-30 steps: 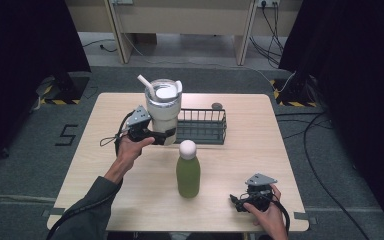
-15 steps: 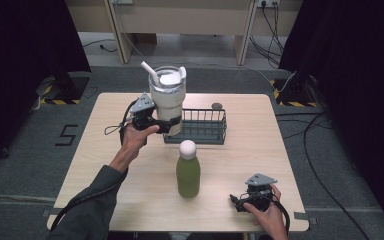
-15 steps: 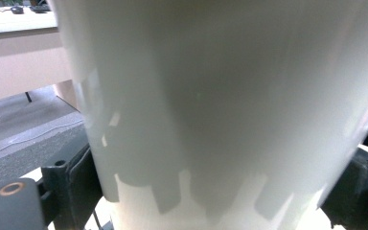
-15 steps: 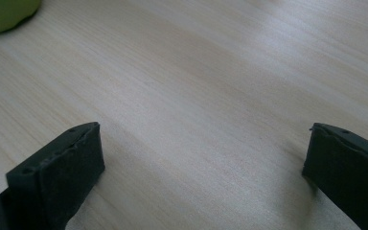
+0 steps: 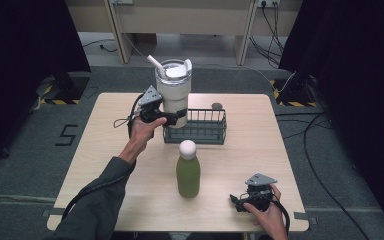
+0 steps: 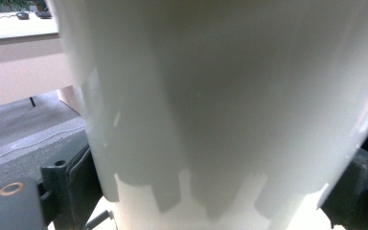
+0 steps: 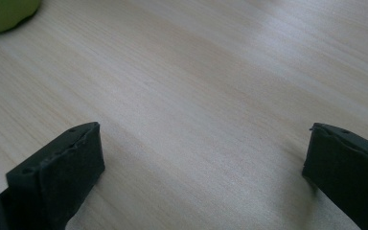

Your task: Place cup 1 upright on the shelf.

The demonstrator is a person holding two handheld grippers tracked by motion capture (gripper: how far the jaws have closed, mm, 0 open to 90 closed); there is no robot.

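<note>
A tall cream tumbler with a lid and straw hangs in the air above the left end of a black wire basket. My left gripper is shut on the tumbler's lower body; in the left gripper view the tumbler sits between both jaws. A green bottle with a white round cap stands upright in the middle of the wooden table. My right gripper rests low at the table's front right, open with nothing between its jaws; the bottle's edge shows far left in the right gripper view.
A small dark round object lies behind the basket near the table's back edge. Cables run across the floor to the right, and dark curtains flank the table. A wooden bench stands beyond the table.
My left gripper has lifted the tumbler higher and carried it right, toward the basket. The right gripper has stayed still.
</note>
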